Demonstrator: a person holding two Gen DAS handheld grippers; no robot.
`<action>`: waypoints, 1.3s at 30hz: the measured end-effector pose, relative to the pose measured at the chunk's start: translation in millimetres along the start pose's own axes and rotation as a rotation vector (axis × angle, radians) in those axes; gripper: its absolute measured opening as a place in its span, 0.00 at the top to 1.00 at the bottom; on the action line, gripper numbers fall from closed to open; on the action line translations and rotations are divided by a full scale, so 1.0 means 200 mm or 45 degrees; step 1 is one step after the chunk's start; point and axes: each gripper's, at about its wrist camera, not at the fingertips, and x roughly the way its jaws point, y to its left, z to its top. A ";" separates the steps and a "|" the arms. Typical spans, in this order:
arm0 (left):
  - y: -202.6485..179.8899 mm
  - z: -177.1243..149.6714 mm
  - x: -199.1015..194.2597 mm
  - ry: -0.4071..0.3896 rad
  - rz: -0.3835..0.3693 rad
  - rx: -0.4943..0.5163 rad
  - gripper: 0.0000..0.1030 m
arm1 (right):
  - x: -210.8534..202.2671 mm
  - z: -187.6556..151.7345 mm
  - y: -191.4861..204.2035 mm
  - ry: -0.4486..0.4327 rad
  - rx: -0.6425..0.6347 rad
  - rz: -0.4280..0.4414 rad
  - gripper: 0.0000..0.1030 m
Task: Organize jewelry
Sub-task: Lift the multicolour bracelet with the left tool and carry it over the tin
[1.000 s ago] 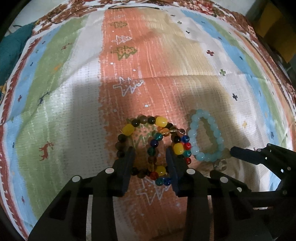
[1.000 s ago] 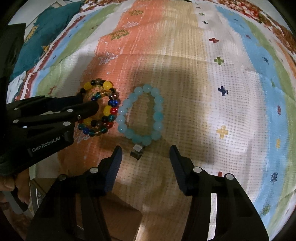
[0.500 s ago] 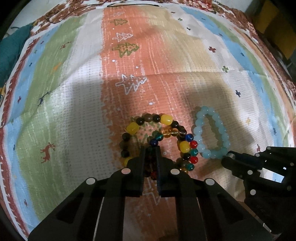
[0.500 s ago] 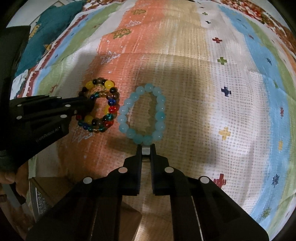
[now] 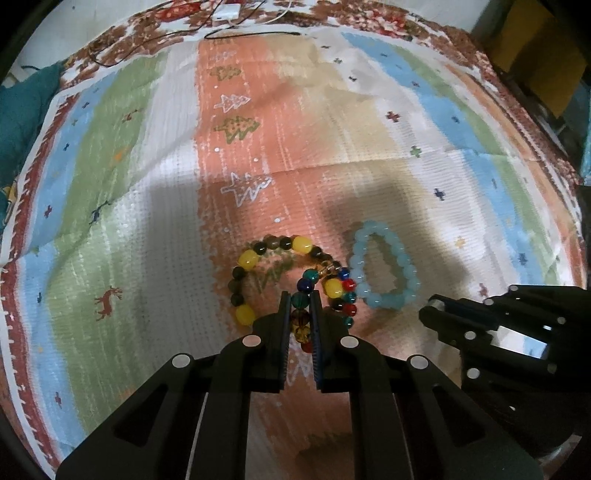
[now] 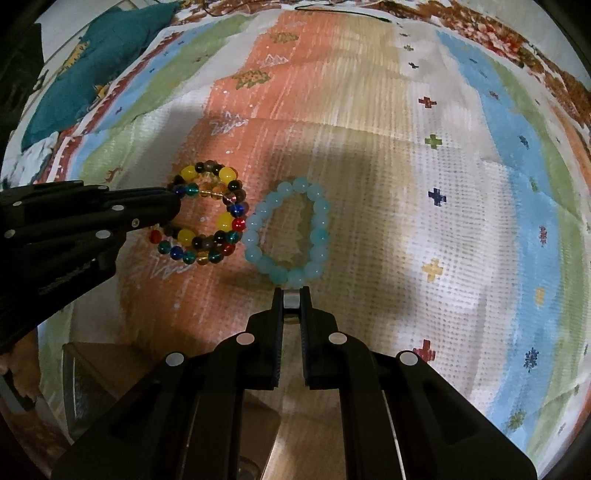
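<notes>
Two overlapping bead bracelets lie on a striped cloth: a yellow-and-dark one (image 5: 255,258) and a multicoloured one (image 5: 334,286). My left gripper (image 5: 300,301) is shut on a strand of the multicoloured bracelet. The pair also shows in the right wrist view (image 6: 207,214), with the left gripper (image 6: 173,208) coming in from the left. A light blue bead bracelet (image 5: 384,273) (image 6: 291,229) lies just to their right. My right gripper (image 6: 291,295) is shut on a small silver charm (image 6: 291,298) at the blue bracelet's near end. In the left wrist view the right gripper (image 5: 430,310) sits at lower right.
The striped patterned cloth (image 5: 258,147) covers the surface. A teal cushion (image 6: 92,66) lies at the far left. Black cables and a white adapter (image 5: 229,14) lie at the far edge. A brown box (image 6: 110,373) sits at the near left below the cloth.
Both grippers closed from wide open: the left on a strand of the multicoloured bracelet, the right on the blue bracelet's silver charm. Both have since drawn back slightly.
</notes>
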 end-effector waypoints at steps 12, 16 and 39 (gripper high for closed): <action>-0.04 -0.02 -0.15 -0.076 -0.025 0.005 0.91 | -0.12 -0.03 0.03 -0.067 -0.011 0.010 0.91; -0.03 -0.04 -0.20 -0.102 -0.026 -0.004 0.91 | -0.14 -0.04 0.05 -0.082 -0.022 0.009 0.91; -0.16 -0.16 -0.42 -0.212 -0.048 0.029 0.91 | -0.33 -0.14 0.09 -0.183 -0.029 0.034 0.91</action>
